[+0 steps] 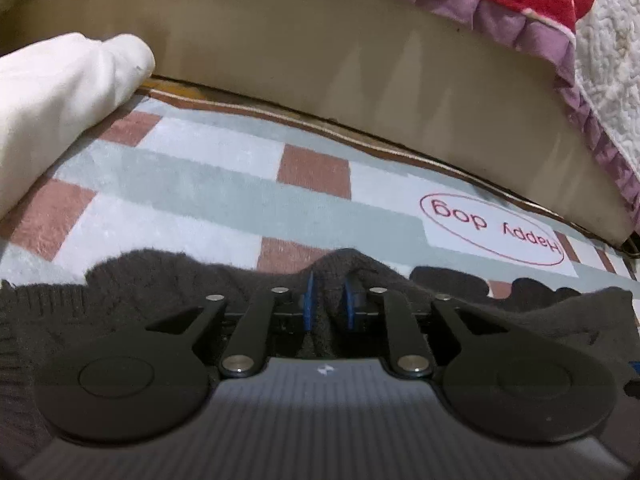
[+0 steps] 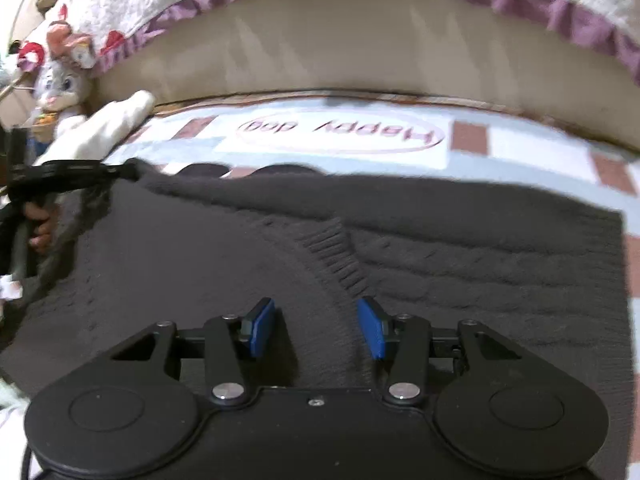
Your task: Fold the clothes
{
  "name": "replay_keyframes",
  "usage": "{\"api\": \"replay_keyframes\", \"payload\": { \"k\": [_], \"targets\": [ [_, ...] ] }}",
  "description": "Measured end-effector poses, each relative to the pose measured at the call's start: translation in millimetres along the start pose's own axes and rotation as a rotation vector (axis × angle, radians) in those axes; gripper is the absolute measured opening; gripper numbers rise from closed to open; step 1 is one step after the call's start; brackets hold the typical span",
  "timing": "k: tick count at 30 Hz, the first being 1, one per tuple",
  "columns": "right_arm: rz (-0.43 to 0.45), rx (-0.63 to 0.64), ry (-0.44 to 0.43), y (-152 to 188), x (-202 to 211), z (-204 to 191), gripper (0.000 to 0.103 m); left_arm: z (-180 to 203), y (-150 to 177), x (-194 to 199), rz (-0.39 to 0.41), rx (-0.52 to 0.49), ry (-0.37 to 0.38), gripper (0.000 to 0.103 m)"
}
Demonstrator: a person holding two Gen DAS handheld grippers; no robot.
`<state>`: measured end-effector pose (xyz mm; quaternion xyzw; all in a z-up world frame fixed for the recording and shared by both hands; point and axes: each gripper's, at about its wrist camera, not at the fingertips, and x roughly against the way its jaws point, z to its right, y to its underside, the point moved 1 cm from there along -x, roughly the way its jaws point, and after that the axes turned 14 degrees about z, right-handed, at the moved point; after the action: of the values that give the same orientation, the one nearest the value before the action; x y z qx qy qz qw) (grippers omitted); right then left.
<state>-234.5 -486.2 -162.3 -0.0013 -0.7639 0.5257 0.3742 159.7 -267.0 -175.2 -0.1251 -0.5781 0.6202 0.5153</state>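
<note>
**Operator:** Report the position of the garment and the state of both grippers.

**Technician:** The dark sweater [image 2: 280, 248] lies spread on the checked mat [image 2: 520, 148], in front of the sofa base [image 2: 320, 48]. The left gripper [image 1: 328, 300] is closed on a raised fold of the sweater's edge; knit fabric fills the gap between its blue pads [image 1: 309, 300]. The right gripper [image 2: 316, 328] is open, jaws well apart, nothing held, poised just over the knit near the ribbed band [image 2: 336, 256]. Contact with the fabric cannot be confirmed.

**Operator:** Handling properties?

**Technician:** Judged soft, limp and fairly thick. It will sag and drape when lifted, and is neither slippery nor fragile. Grip at an edge or corner, pinching both layers; a mid-panel grip will only bunch the knit.

**Operator:** Orientation?

**Technician:** In the right wrist view the long axis runs side to side, roughly parallel to the sofa base. The far edge lies near the "Happy dog" label [image 2: 340, 134]. The ribbed band points diagonally toward the right gripper. Which end is the neck cannot be determined.
</note>
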Motion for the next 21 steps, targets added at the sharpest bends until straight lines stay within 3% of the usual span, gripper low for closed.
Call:
{"api": "replay_keyframes", "payload": {
  "k": [3, 6, 8, 10, 12, 15, 16, 18, 20, 21],
  "targets": [
    [0.044, -0.041, -0.02, -2.7, 22.1, -7.6, 0.052, 1.6, -11.2, 13.3, 0.042, -0.041, -0.036, 0.039],
    [0.087, -0.103, -0.05, -5.6, 49.3, -17.0, 0.052, 3.0, -18.7, 31.2, 0.056, -0.072, -0.068, 0.039],
    [0.037, -0.085, -0.065, 6.4, 63.3, -29.0, 0.055, 6.4, -19.5, 46.5, 0.051, -0.069, -0.051, 0.039],
    [-0.021, -0.1, -0.04, 27.2, 71.4, -31.4, 0.058, 17.0, -15.7, 62.5, 0.03, -0.083, 0.012, 0.04],
    [-0.037, -0.149, 0.044, 48.9, 77.4, -26.1, 0.059, 36.2, -8.5, 77.5, -0.006, -0.126, 0.086, 0.04],
    [0.042, -0.349, 0.194, 76.6, 89.4, -3.4, 0.064, 71.3, 5.6, 95.3, -0.063, -0.171, 0.211, 0.041],
    [0.065, -0.434, 0.2, 84.1, 91.5, 4.5, 0.064, 81.1, 13.1, 102.5, -0.085, -0.17, 0.242, 0.041],
    [0.08, -0.56, 0.11, 95.9, 88.2, 14.2, 0.064, 98.7, 30.6, 116.7, -0.128, -0.16, 0.303, 0.041],
    [0.127, -0.564, 0.077, 101.0, 85.6, 11.6, 0.063, 116.9, 48.3, 124.7, -0.163, -0.171, 0.386, 0.041],
    [0.14, -0.566, 0.023, 102.1, 82.8, 10.0, 0.037, 127.1, 56.0, 123.8, -0.171, -0.197, 0.428, 0.041]
  ]
}}
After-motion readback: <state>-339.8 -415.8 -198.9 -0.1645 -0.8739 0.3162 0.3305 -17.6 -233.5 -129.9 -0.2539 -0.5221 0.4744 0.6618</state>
